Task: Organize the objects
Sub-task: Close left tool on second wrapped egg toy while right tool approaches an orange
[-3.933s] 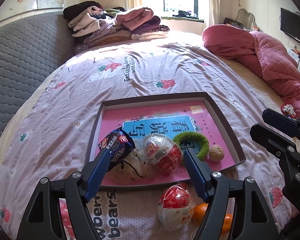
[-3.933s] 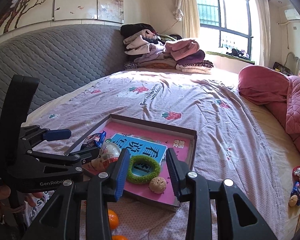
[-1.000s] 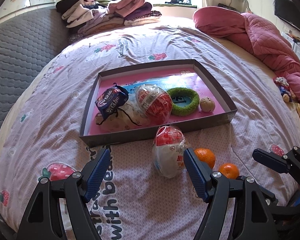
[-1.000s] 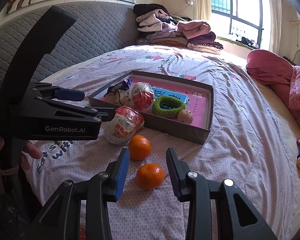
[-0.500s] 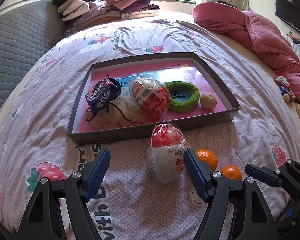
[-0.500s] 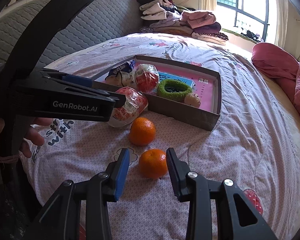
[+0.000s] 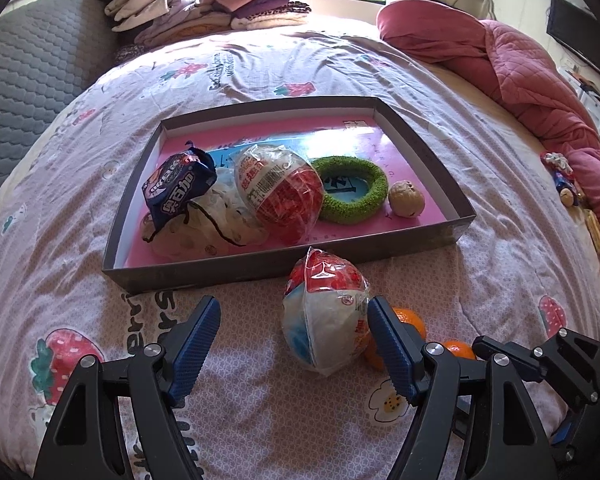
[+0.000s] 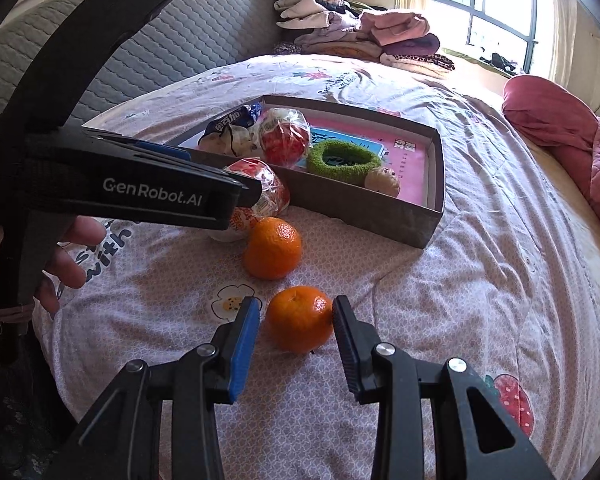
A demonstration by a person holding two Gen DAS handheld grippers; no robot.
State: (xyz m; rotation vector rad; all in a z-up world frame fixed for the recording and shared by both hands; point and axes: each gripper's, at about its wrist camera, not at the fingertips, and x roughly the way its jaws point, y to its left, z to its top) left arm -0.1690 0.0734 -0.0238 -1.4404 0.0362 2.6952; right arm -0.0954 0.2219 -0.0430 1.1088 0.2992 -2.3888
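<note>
A grey tray [image 7: 260, 268] with a pink floor lies on the bed. It holds a blue snack packet [image 7: 178, 188], a white pouch [image 7: 208, 224], a wrapped red-and-white egg [image 7: 280, 192], a green ring [image 7: 350, 190] and a beige ball [image 7: 407, 199]. A second wrapped egg [image 7: 324, 328] lies on the sheet in front of the tray. My left gripper [image 7: 292, 320] stands open around it, the egg close to the right-hand finger. Two oranges lie beside it. My right gripper [image 8: 296, 310] is open astride the near orange [image 8: 299, 318], with a gap at the blue pad. The far orange [image 8: 273, 254] lies free.
A folded clothes pile [image 7: 204, 4] sits at the head of the bed by the grey padded headboard [image 7: 20, 60]. A pink quilt [image 7: 520, 60] is bunched at the right, with small toys [image 7: 560, 176] near that edge. A person's hand [image 8: 64, 256] holds the left gripper.
Both grippers have sunk toward the sheet. The near orange now sits between the right gripper's fingers, and the loose egg lies deeper between the left gripper's fingers.
</note>
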